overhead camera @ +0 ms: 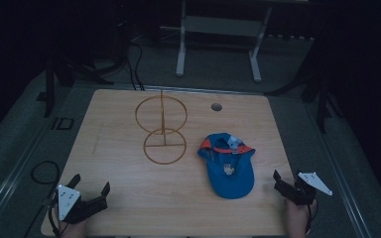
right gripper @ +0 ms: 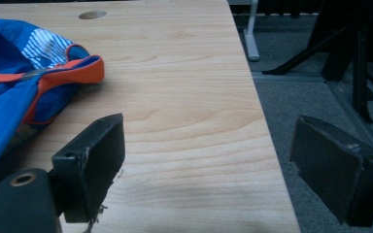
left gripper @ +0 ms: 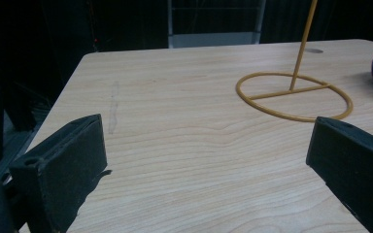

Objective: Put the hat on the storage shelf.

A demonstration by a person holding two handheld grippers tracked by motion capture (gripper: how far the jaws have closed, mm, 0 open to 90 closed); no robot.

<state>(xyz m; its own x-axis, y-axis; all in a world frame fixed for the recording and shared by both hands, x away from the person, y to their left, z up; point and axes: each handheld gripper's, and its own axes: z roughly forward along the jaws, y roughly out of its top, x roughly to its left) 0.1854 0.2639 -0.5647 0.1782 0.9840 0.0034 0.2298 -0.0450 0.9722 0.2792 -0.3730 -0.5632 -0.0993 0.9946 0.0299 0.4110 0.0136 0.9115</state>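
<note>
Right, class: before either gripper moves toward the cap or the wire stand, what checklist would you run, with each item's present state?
1. Left gripper open, nothing between its jaws: ok.
2. Right gripper open, nothing held: ok.
3. Blue cap lying free on the table, untouched: ok.
4. Wire stand upright, apart from the cap: ok.
5. Cap closer to the right gripper than the left: ok.
6. Stand steady enough to bear the cap: cannot tell.

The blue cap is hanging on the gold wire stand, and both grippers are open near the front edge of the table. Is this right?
Not quite. The high view shows the blue cap lying on the table, right of the gold wire stand. The left gripper and right gripper are open there.
</note>
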